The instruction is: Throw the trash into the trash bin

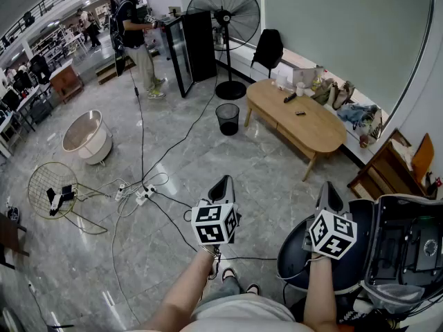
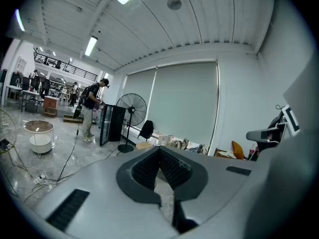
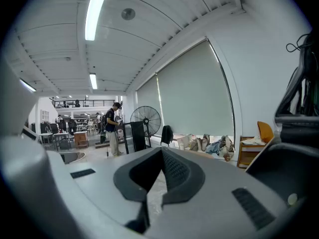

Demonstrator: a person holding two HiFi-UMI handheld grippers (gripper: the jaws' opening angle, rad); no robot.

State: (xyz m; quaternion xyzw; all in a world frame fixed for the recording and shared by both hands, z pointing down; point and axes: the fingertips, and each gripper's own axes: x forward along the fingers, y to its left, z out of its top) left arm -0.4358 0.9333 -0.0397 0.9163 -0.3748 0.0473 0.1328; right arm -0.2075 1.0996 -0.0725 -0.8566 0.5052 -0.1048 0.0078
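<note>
The jaws of both grippers are closed on nothing, the tips brought together and no trash carried.

In the head view the left gripper (image 1: 222,185) and the right gripper (image 1: 329,194) are held side by side in front of the person, close to level and well apart from everything the task concerns. The trash bin (image 1: 228,118), a black mesh basket, stands on the floor just beside the near end of the oval tabletop (image 1: 315,133). Two small dark items (image 1: 290,97) lie on that tabletop; which piece is meant as trash cannot be told from here. Cables (image 1: 142,191) are strewn over the floor between the person and the bin.

In the left gripper view the left gripper (image 2: 160,154) is seen with its ribbed pads met at the tip, a standing fan (image 2: 131,109) far ahead.

In the right gripper view the right gripper (image 3: 161,156) is likewise shut and empty.

The step in hand is judged to be the approach. It would be done well if the cables were stepped over, the trash identified at the tabletop, and one pair of jaws opened before being lowered over it.
</note>
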